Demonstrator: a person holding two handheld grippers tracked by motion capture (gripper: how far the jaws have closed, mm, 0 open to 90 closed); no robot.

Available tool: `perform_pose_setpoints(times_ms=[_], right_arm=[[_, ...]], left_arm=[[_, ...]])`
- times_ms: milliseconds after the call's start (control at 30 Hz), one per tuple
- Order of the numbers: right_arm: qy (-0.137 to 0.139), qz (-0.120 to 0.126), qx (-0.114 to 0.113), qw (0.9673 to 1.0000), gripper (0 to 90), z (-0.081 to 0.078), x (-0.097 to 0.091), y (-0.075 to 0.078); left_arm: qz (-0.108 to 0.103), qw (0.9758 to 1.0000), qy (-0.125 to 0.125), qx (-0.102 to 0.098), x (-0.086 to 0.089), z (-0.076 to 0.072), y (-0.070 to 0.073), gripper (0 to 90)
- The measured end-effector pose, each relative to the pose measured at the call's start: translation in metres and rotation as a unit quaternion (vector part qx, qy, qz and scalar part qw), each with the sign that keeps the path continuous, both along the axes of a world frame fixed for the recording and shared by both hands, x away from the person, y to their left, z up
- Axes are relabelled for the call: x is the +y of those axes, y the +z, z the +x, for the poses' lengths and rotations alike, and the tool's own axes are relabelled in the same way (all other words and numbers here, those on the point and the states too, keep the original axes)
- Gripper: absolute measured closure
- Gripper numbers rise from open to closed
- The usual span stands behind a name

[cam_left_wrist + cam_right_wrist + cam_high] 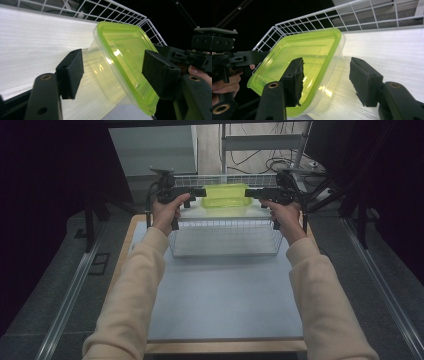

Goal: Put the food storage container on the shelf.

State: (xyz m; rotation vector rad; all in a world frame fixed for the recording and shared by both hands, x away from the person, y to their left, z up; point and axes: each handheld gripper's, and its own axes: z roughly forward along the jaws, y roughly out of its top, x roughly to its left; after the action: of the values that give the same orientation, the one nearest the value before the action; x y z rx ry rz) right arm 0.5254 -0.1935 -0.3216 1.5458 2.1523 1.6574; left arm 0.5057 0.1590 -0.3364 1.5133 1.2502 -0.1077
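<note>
A clear plastic container with a lime-green lid (227,195) sits at the far end of the white wire basket (225,223), on its white lining. My left gripper (198,193) reaches its left end and my right gripper (251,193) its right end. In the left gripper view the container (120,57) lies between the jaws of the left gripper (113,68), whose pads (72,72) stand off it. In the right gripper view the right gripper (325,76) straddles the container (307,50), with the right-hand pad (362,82) well clear of it. Both grippers are open.
The basket stands at the far side of a pale blue mat (225,295) on a wooden table. Its wire walls (120,11) (362,15) rise close behind the container. Black stands and cables crowd the floor beyond the table, and metal rails run along both sides.
</note>
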Motion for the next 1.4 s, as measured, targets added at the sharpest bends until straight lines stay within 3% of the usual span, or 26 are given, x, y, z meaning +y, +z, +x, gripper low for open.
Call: perform_pose_setpoints(times_ms=[133,200,367,433,700,800,933,967,1167,1300,1400], right_arm=[[-0.002,0.009,-0.013,0.9999,39.5,-0.006,0.000,0.005],[-0.001,0.013,-0.030,0.9995,37.5,-0.012,0.000,0.009],[0.007,0.005,-0.040,0.9992,33.4,-0.022,-0.004,0.012],[0.010,0.005,-0.048,0.9988,32.6,-0.025,-0.006,0.013],[0.025,-0.005,-0.065,0.9975,31.0,-0.043,-0.015,0.016],[0.035,-0.013,-0.073,0.9966,30.6,-0.056,-0.017,0.012],[0.046,-0.018,-0.082,0.9954,30.2,-0.073,-0.021,0.006],[0.049,-0.012,-0.084,0.9952,30.2,-0.078,-0.023,0.003],[0.065,-0.019,-0.097,0.9930,30.0,-0.103,-0.030,-0.012],[0.070,-0.040,-0.118,0.9897,29.8,-0.121,-0.035,-0.029],[0.080,-0.037,-0.118,0.9891,29.5,-0.132,-0.039,-0.043]], left_arm=[[0.007,0.9999,0.001,-0.015,0.001,-0.006,0.005,25.8],[0.011,0.9997,-0.001,-0.023,0.002,-0.009,0.008,24.2],[0.024,0.9990,-0.012,-0.036,0.003,-0.022,0.010,23.0],[0.017,0.9990,-0.011,-0.040,0.003,-0.027,0.012,22.7],[0.023,0.9981,-0.009,-0.057,0.009,-0.051,0.018,22.7],[0.042,0.9967,-0.011,-0.069,0.011,-0.071,0.016,22.4],[0.045,0.9958,-0.014,-0.079,0.014,-0.088,0.013,22.0],[0.054,0.9946,-0.019,-0.087,0.015,-0.101,0.010,22.0],[0.053,0.9937,-0.028,-0.095,0.019,-0.135,-0.011,21.3],[0.052,0.9930,-0.033,-0.100,0.018,-0.153,-0.032,21.2],[0.056,0.9925,-0.041,-0.100,0.016,-0.163,-0.048,21.6]])
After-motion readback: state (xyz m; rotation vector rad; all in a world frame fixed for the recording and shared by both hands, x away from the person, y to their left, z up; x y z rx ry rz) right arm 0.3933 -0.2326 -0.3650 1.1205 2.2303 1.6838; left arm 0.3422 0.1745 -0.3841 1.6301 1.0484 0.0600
